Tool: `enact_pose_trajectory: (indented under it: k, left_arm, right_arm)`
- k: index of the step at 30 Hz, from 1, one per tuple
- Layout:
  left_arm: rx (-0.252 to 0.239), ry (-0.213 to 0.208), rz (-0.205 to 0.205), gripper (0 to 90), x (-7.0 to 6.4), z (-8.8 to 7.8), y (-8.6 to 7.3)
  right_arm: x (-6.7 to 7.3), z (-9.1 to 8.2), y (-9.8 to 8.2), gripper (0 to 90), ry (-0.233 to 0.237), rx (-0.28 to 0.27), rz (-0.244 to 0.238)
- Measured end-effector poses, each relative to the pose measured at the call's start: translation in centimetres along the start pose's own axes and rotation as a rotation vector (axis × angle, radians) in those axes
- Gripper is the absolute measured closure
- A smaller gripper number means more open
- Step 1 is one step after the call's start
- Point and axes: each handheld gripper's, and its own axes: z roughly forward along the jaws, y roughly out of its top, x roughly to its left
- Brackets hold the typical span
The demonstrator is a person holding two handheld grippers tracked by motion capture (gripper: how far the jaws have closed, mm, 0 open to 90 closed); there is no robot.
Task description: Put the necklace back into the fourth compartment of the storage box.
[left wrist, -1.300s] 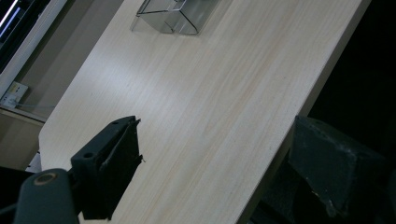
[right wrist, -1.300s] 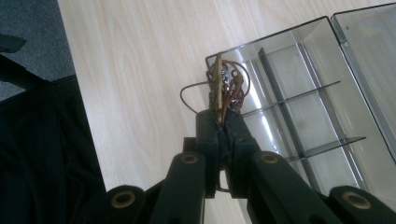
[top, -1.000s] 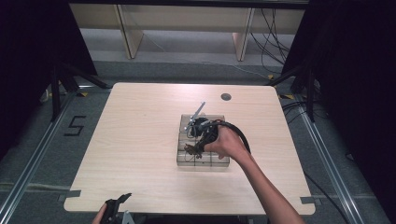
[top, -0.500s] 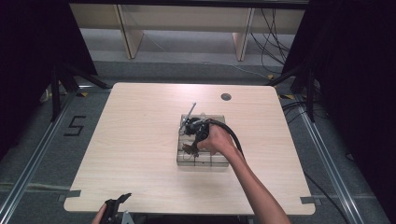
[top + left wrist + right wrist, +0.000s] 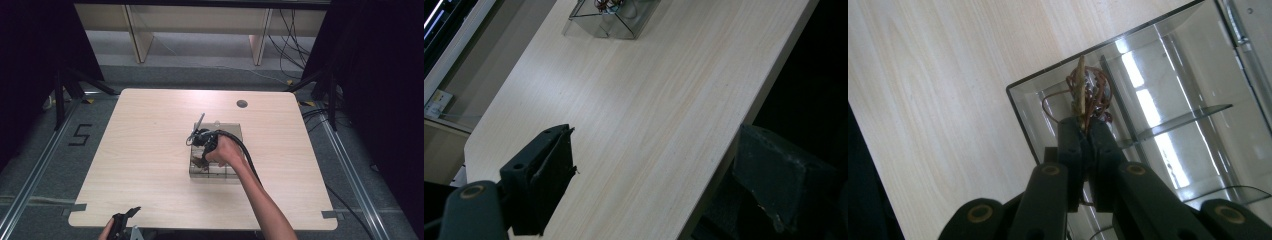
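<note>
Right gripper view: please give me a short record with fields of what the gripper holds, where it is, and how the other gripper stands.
held thing: a brown bundle of thin cords with a pale stick in it
right gripper: jaws pressed together on the bundle
place: over a corner compartment of the clear divided box
box: on the wooden table, near its middle
left gripper: jaws wide apart, nothing between them, at the table's near edge

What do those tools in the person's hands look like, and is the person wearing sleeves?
Each hand-held gripper is matte black. The right hand-held gripper has two flat jaws on hinged links with brass-coloured pivot rings, and a thick black cable trails back along the forearm. The left hand-held gripper has blocky, scuffed black jaws and the same brass ring. The right forearm is bare, no sleeve showing.
</note>
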Motion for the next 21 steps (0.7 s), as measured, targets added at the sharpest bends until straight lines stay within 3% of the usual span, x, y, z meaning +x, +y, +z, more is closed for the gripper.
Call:
enact_pose_trajectory:
  k: [4, 5, 7, 8, 10, 12, 14, 16, 18, 20, 21]
  left_arm:
    - [-0.002, -0.009, 0.006, 15.7, 0.1, 0.0, 0.0]
    - [-0.026, 0.01, -0.009, 15.7, -0.1, 0.3, 0.0]
    - [-0.023, 0.011, -0.007, 15.7, -0.1, 0.3, 0.0]
    - [-0.016, 0.024, -0.002, 15.7, -0.1, 0.1, 0.0]
    - [-0.024, 0.011, -0.01, 15.7, -0.2, 0.3, 0.0]
    - [-0.027, 0.013, -0.008, 15.7, -0.2, 0.3, 0.0]
    - [-0.017, 0.033, 0.001, 15.7, -0.1, 0.2, 0.0]
    - [-0.024, 0.012, -0.009, 15.7, -0.2, 0.3, 0.0]
    - [-0.009, 0.034, 0.017, 15.7, 0.0, 0.1, 0.0]
    - [-0.015, 0.036, 0.011, 15.7, -0.1, 0.1, 0.0]
    - [-0.009, 0.033, 0.004, 15.7, -0.2, 0.3, 0.0]
  right_arm:
    - [-0.1, 0.7, 0.3, 86.7, 0.009, 0.004, 0.014]
    - [-0.2, 0.8, 0.4, 86.7, 0.007, 0.005, 0.009]
    - [-0.1, 1.0, 0.4, 86.7, -0.001, 0.014, 0.03]
    - [-0.3, 1.2, 0.4, 86.6, 0.015, 0.001, 0.008]
    - [-0.1, 1.3, 0.4, 86.6, 0.011, 0.008, 0.039]
    - [-0.5, 1.6, 0.2, 86.5, 0.018, 0.005, 0.011]
    - [-0.5, 1.7, 0.2, 86.1, 0.014, 0.005, 0.031]
    - [-0.4, 1.9, 0.1, 83.7, 0.013, 0.005, 0.054]
    - [-0.6, 1.9, 0.0, 79.1, 0.012, -0.004, 0.065]
    - [-0.8, 1.7, 0.0, 73.4, 0.008, -0.032, 0.081]
    - [-1.0, 1.7, -0.1, 71.6, -0.004, -0.05, 0.057]
